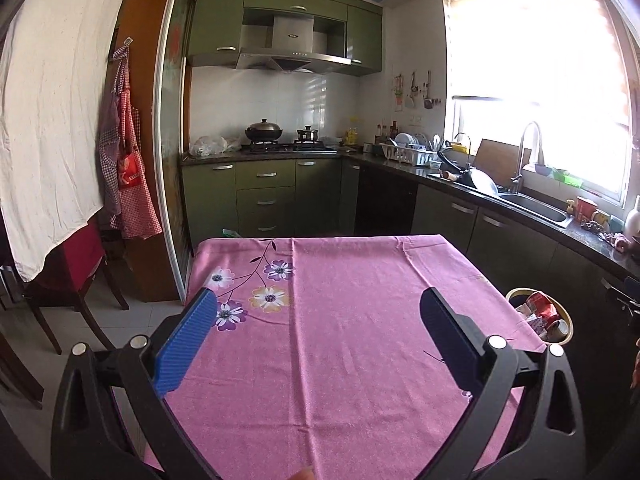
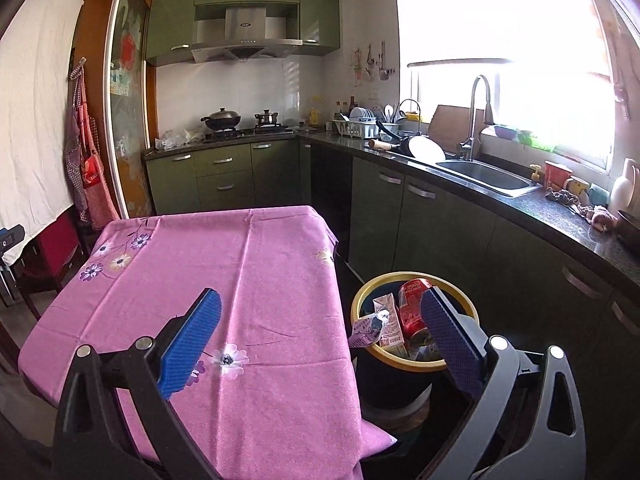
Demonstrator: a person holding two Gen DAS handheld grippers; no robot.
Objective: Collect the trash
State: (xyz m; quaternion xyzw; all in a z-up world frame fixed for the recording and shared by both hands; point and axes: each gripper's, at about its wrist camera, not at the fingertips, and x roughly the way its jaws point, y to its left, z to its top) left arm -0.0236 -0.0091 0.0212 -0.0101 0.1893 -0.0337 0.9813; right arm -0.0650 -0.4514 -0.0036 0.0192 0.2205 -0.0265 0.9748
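A dark bin with a yellow rim (image 2: 400, 362) stands on the floor to the right of the table. Inside it lie a red drink can (image 2: 412, 306), a small drink carton (image 2: 390, 322) and a crumpled wrapper (image 2: 370, 326). The same bin (image 1: 566, 322) shows at the right edge of the left wrist view with trash in it. My right gripper (image 2: 320, 312) hangs open over the table's right edge, its right finger in front of the bin, nothing between its pads. Above the pink cloth, my left gripper (image 1: 318, 312) is open and holds nothing.
The table wears a pink flowered cloth (image 1: 340, 340) with no loose items on it. Green cabinets and a dark counter (image 2: 520, 208) with a sink (image 2: 486, 178) run along the right. A wooden chair (image 1: 76, 292) and hanging aprons (image 1: 128, 168) stand at the left.
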